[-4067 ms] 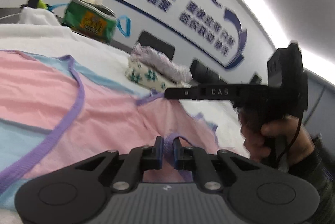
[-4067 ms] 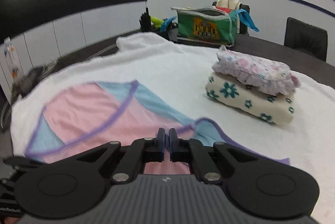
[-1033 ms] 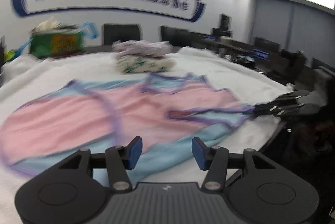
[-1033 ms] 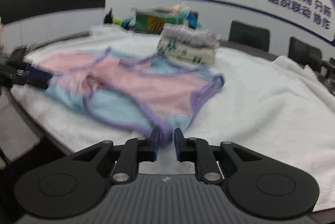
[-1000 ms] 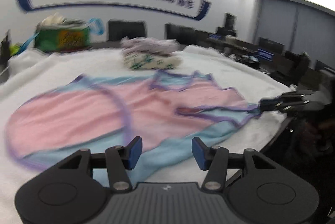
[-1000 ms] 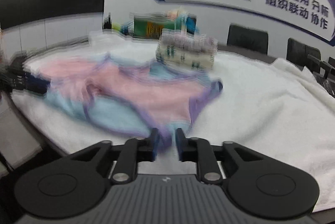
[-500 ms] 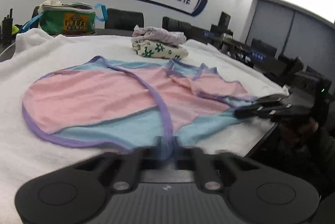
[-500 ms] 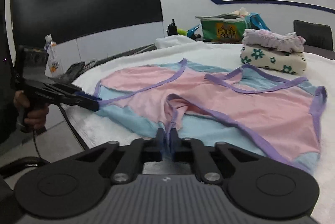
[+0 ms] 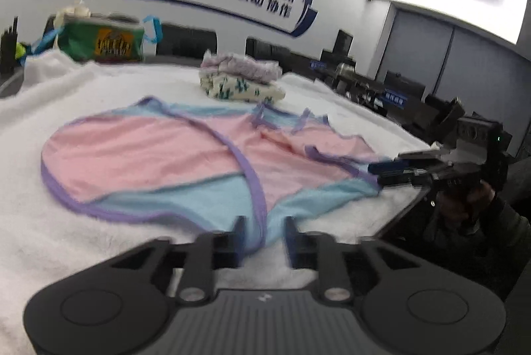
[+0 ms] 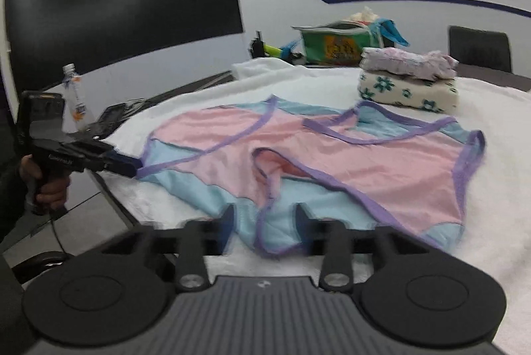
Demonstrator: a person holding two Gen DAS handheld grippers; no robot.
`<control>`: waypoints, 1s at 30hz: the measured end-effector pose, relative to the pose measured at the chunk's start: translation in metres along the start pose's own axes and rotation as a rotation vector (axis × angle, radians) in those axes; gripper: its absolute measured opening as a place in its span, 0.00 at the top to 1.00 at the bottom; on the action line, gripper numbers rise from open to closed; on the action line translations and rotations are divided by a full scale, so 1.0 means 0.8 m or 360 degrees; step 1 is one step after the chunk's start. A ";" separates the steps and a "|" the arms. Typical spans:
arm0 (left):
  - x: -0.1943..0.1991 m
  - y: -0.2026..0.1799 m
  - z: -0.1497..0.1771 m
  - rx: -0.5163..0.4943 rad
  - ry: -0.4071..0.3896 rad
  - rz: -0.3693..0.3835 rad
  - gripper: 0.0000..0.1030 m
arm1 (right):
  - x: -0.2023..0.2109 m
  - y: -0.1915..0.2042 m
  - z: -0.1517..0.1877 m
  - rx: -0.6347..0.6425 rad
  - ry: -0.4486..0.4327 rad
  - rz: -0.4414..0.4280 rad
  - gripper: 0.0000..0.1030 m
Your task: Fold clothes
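A pink and light-blue garment with purple trim (image 9: 186, 162) lies spread flat on the white towel-covered table (image 9: 39, 239); it also shows in the right wrist view (image 10: 332, 162). My left gripper (image 9: 264, 232) is open, its fingers either side of the garment's near purple-trimmed edge. My right gripper (image 10: 264, 222) is open over the opposite near corner of the garment. Each gripper appears in the other's view: the right one (image 9: 375, 174) at the garment's right corner, the left one (image 10: 132, 167) at its left corner.
Two folded garments are stacked (image 9: 240, 83) at the far side of the towel, also seen in the right wrist view (image 10: 408, 79). A green bag (image 9: 103, 39) stands behind. A water bottle (image 10: 74, 99) and a dark screen (image 10: 122, 0) are at the left. The table edge runs close to both grippers.
Half a second ago both grippers were shut on the garment's edge; now both have opened and the garment lies released and flat on the towel.
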State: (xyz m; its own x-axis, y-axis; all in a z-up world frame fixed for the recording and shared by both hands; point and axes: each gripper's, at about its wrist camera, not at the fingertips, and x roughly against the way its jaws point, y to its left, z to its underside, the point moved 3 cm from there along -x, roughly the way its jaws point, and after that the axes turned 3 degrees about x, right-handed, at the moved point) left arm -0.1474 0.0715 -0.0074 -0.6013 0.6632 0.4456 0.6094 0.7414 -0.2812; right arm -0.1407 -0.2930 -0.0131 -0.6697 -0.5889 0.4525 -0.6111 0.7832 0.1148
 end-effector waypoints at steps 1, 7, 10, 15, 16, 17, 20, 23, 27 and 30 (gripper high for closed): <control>-0.004 -0.002 -0.001 -0.0029 0.0004 -0.0002 0.64 | -0.007 0.004 0.003 0.0038 0.0028 -0.0019 0.59; -0.013 -0.010 -0.002 -0.0259 0.0101 0.0001 1.00 | -0.010 0.005 -0.001 0.0156 0.0048 0.0001 0.98; -0.004 -0.009 -0.001 -0.0292 0.0104 0.0001 0.99 | 0.008 -0.002 -0.008 0.0154 0.0014 0.0035 0.98; 0.018 0.001 -0.005 -0.0182 0.0036 0.0045 0.90 | 0.023 0.005 -0.019 0.0235 -0.0056 0.0066 0.83; 0.026 0.002 -0.008 -0.0167 -0.0007 0.0080 0.84 | 0.026 0.006 -0.021 0.0251 -0.0070 0.0072 0.70; 0.031 -0.001 -0.012 -0.0179 -0.0044 0.0102 0.79 | 0.029 0.008 -0.023 0.0267 -0.0084 0.0078 0.66; 0.023 -0.020 -0.023 -0.0308 -0.0081 0.0147 0.64 | 0.028 0.024 -0.028 0.0390 -0.0076 0.0006 0.63; -0.007 -0.041 -0.019 -0.0511 0.0062 0.0204 0.64 | 0.001 0.038 -0.022 0.0543 0.0050 -0.0058 0.63; -0.034 -0.036 -0.006 -0.0598 0.0227 0.0213 0.67 | -0.021 0.029 -0.005 0.0576 0.0191 -0.0085 0.63; -0.034 -0.024 -0.003 -0.0614 0.0238 0.0231 0.78 | -0.017 0.017 0.001 0.0502 0.0176 -0.0121 0.62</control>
State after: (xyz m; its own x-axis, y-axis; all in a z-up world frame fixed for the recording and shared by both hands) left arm -0.1418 0.0391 -0.0119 -0.4312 0.7143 0.5512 0.8475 0.5303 -0.0242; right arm -0.1401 -0.2748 -0.0186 -0.5780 -0.6042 0.5485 -0.7694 0.6274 -0.1197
